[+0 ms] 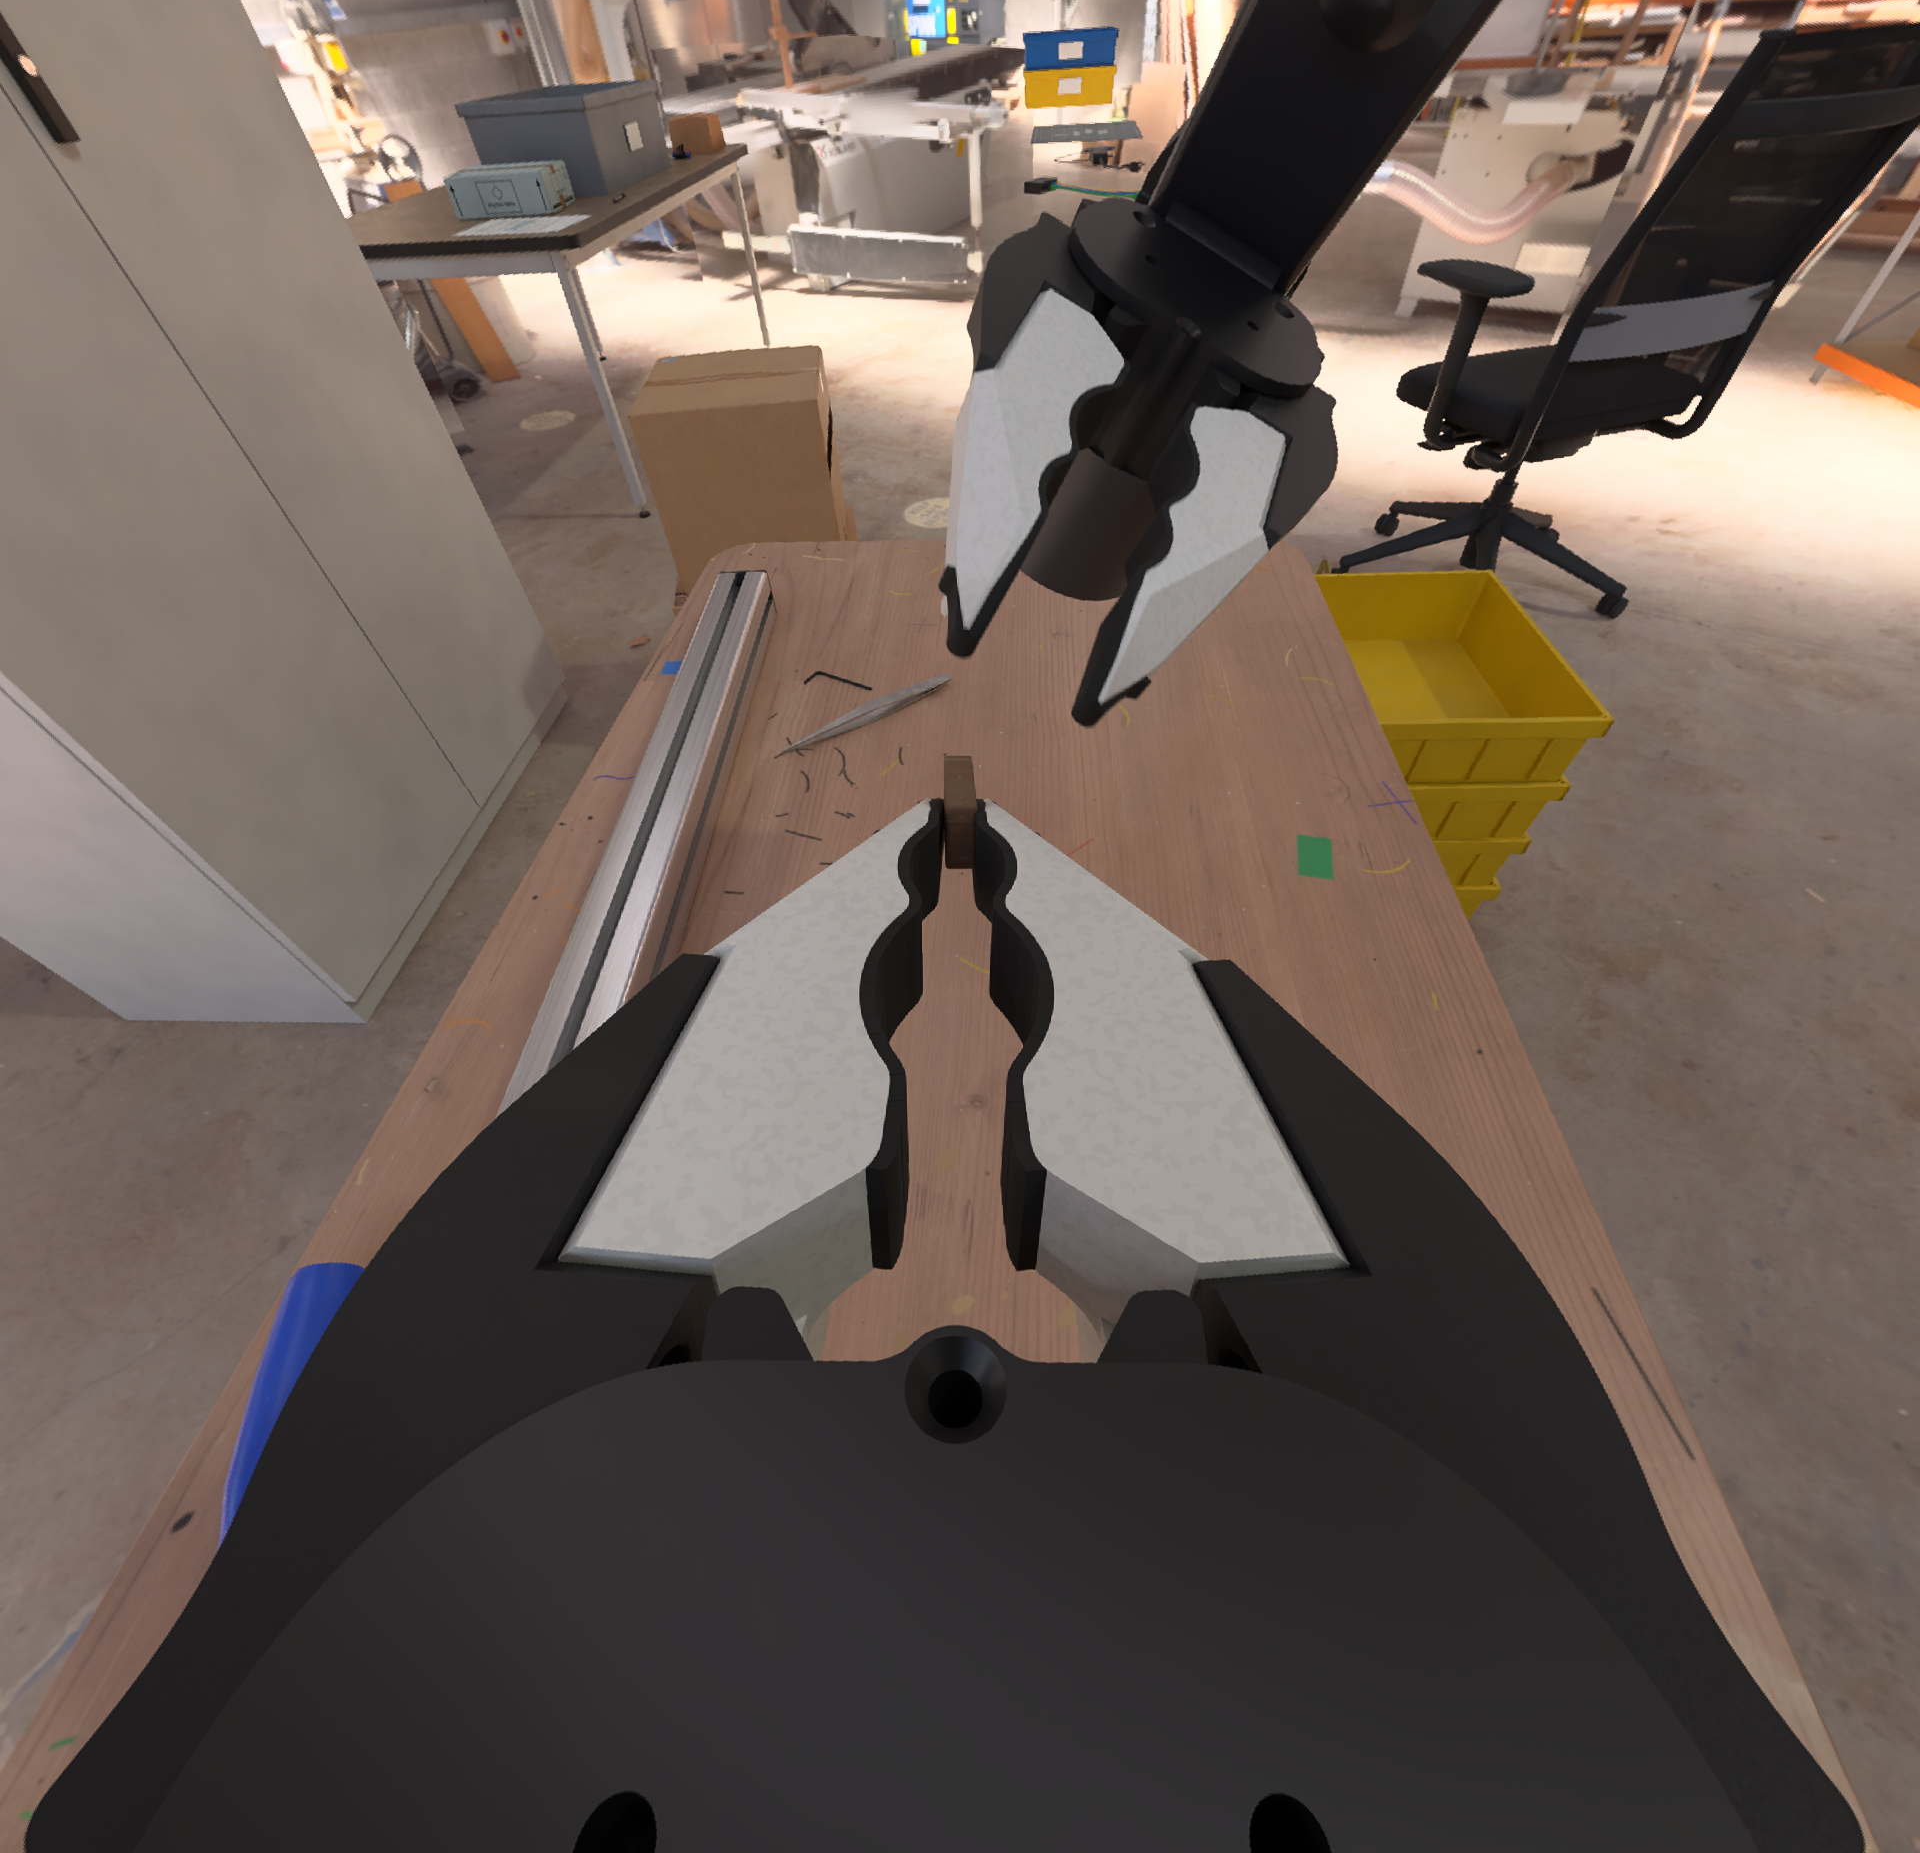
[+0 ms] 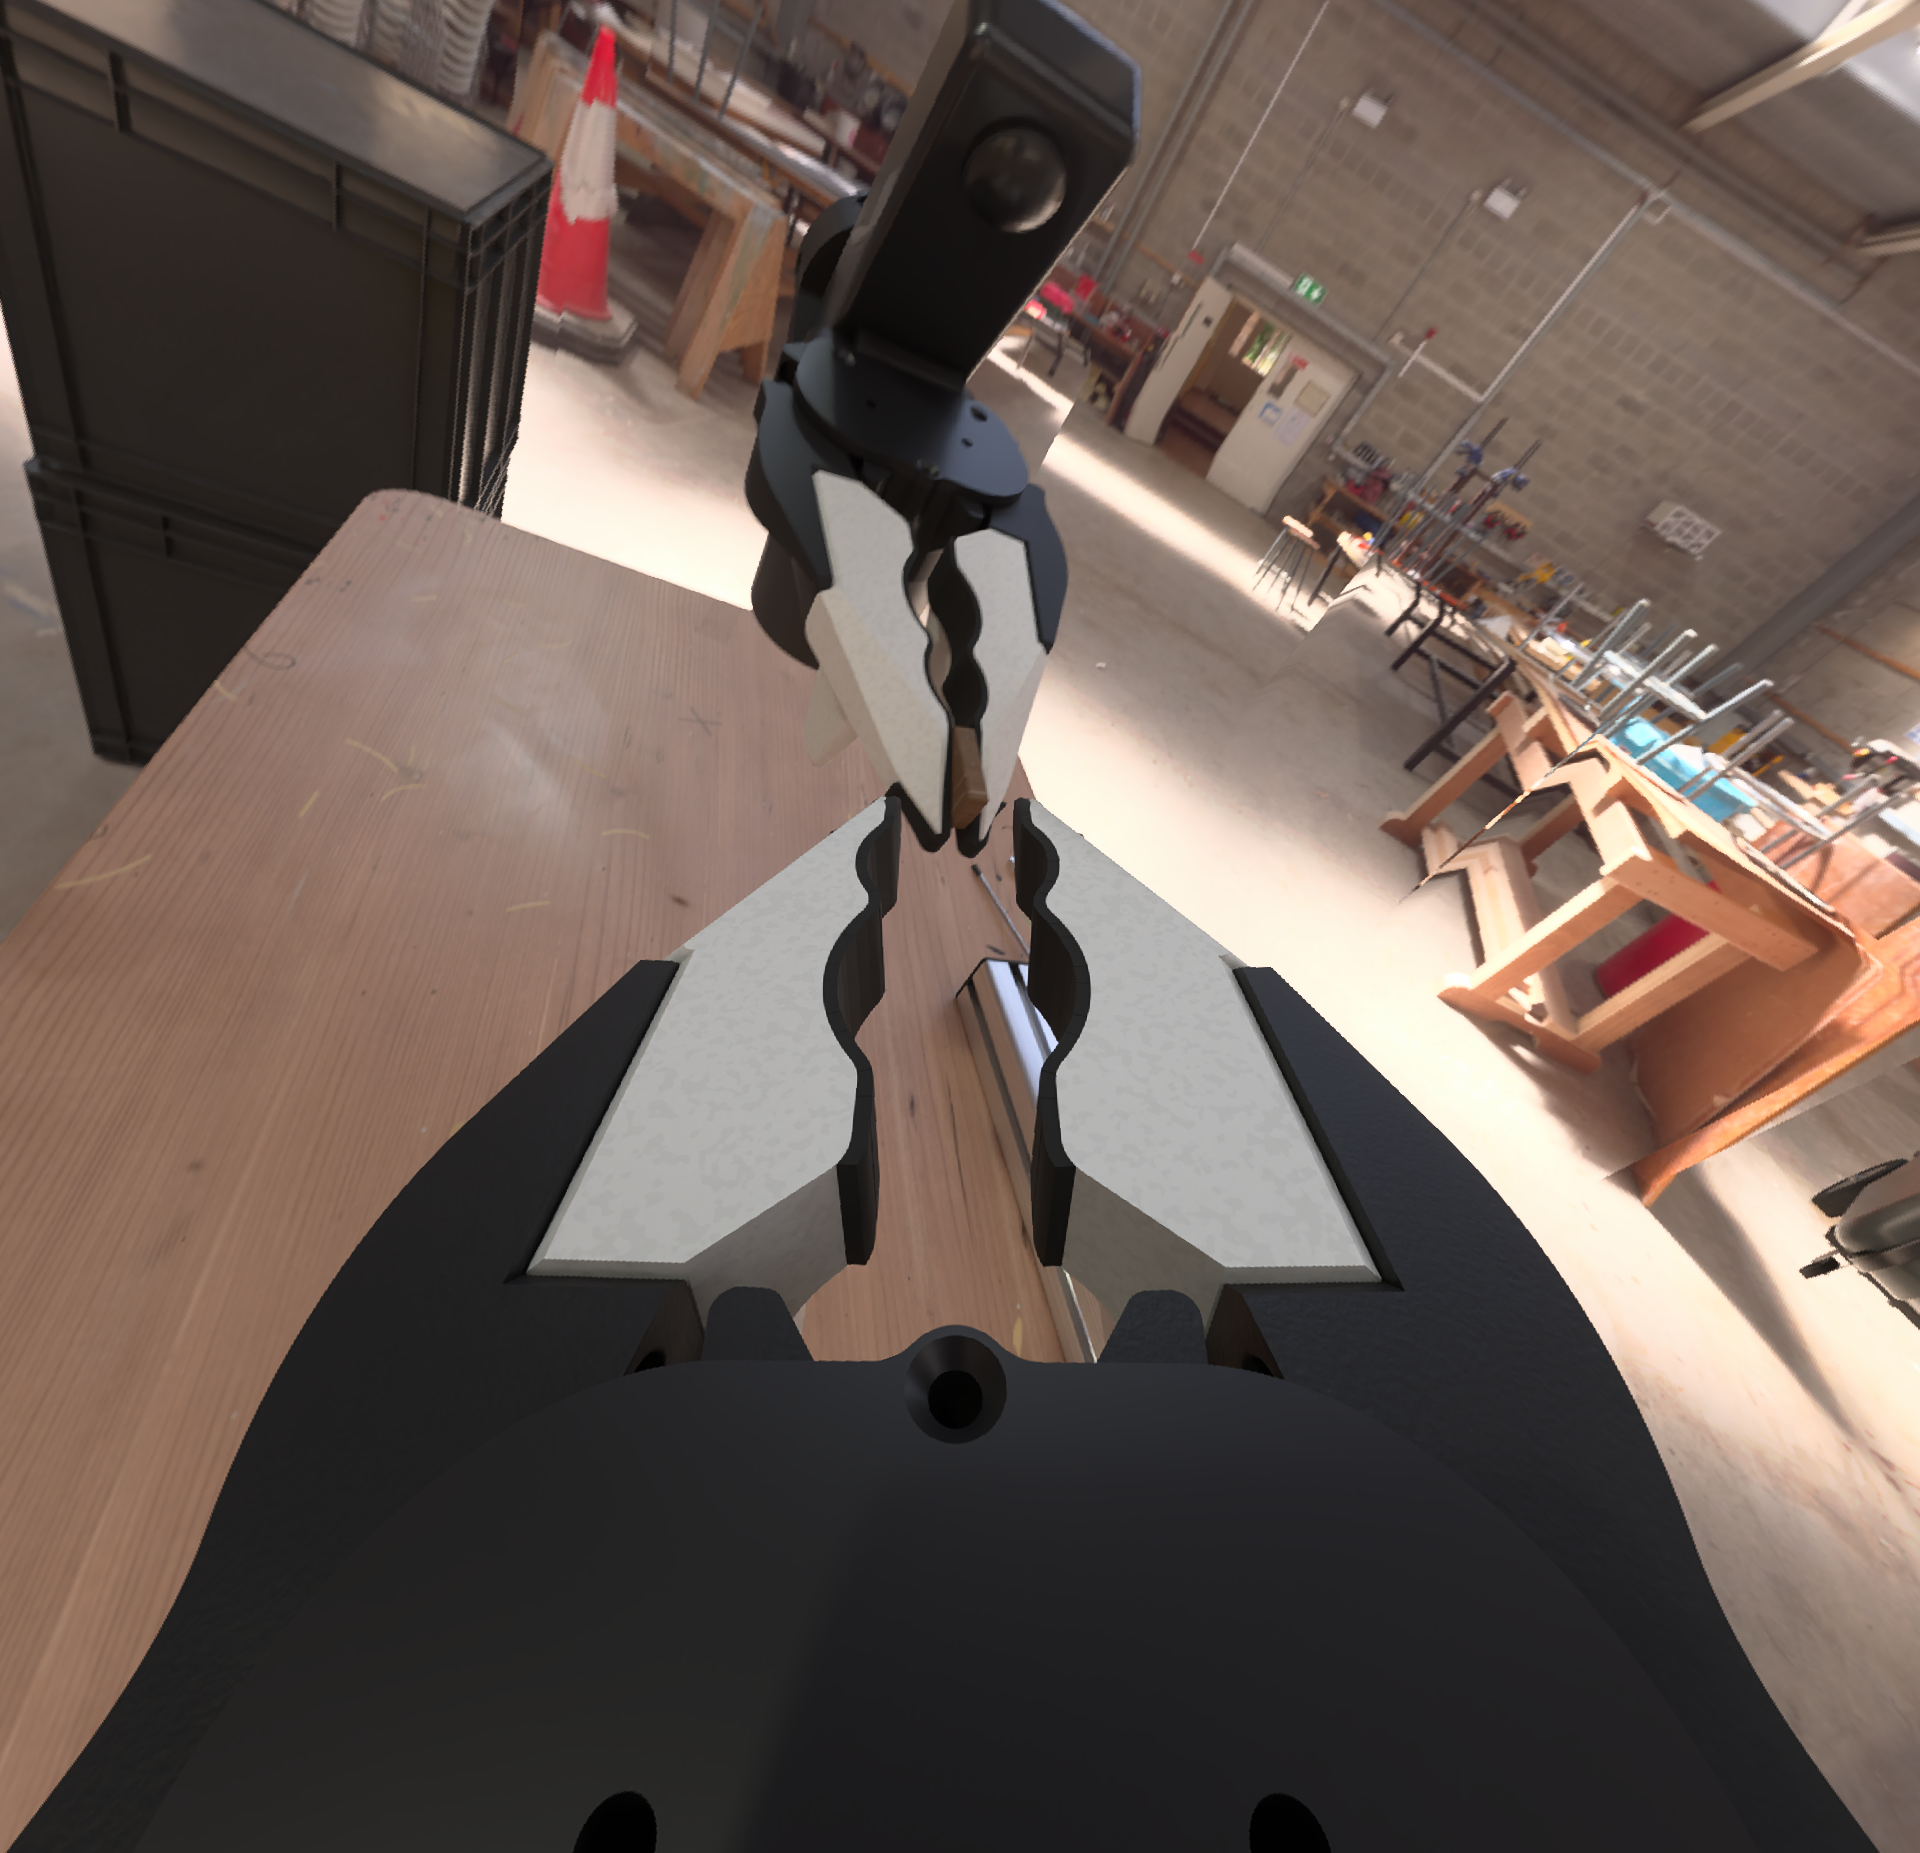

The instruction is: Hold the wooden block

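Wooden block (image 1: 957, 811) pinched upright at the fingertips of the left gripper (image 1: 957, 816), above the table (image 1: 1195, 764); right gripper (image 2: 951, 837) empty and spread, just opposite, tips nearly flanking the block

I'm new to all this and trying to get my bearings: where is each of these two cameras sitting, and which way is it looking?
Left wrist view: sits on the left gripper, looking along its fingers shut on the wooden block, over the table; the right gripper hangs opposite, open.
Right wrist view: sits on the right gripper, facing back at the left gripper.
Shared: both grippers, block, table, metal rail.
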Available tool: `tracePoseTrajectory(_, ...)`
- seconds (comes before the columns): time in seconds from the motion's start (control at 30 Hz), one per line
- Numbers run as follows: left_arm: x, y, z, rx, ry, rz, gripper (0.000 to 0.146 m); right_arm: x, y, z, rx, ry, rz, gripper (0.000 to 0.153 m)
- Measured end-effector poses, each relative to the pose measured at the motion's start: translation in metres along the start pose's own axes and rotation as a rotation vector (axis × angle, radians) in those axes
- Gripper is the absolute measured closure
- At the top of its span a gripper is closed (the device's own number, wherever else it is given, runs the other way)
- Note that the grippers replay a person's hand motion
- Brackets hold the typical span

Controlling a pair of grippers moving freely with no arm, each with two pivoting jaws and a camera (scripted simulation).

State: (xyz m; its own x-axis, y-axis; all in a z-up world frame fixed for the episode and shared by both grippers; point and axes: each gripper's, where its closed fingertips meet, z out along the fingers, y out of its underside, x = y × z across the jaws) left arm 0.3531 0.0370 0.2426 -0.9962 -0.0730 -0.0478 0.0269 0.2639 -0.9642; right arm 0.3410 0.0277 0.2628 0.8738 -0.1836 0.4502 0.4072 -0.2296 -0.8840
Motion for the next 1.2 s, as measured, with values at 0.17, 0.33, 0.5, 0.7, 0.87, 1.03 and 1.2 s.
tracePoseTrajectory(0.17, 0.003, 0.001, 0.003, -0.021, 0.000, 0.031, 0.142, 0.005, -0.002, 0.003, 0.027, 0.033, 0.011, 0.123)
tracePoseTrajectory(0.33, 0.002, 0.001, 0.003, -0.015, -0.001, 0.019, 0.142, -0.001, 0.001, 0.006, 0.005, -0.001, -0.001, 0.121)
tracePoseTrajectory(0.5, 0.001, -0.002, -0.001, 0.003, -0.003, 0.006, 0.142, -0.003, 0.000, -0.003, 0.001, -0.028, 0.006, 0.131)
tracePoseTrajectory(0.7, 0.005, -0.002, 0.001, 0.000, 0.009, 0.015, 0.142, -0.001, -0.001, 0.005, 0.013, -0.003, 0.009, 0.120)
tracePoseTrajectory(0.87, 0.003, -0.002, 0.001, -0.002, 0.002, 0.013, 0.142, -0.004, 0.001, 0.006, 0.003, -0.024, 0.012, 0.119)
tracePoseTrajectory(1.03, 0.002, -0.002, 0.000, 0.004, 0.004, 0.002, 0.142, 0.000, -0.001, 0.001, 0.021, -0.014, 0.026, 0.126)
tracePoseTrajectory(1.2, 0.005, -0.002, 0.003, -0.005, 0.010, 0.015, 0.142, 0.001, -0.002, 0.006, 0.040, -0.002, 0.050, 0.119)
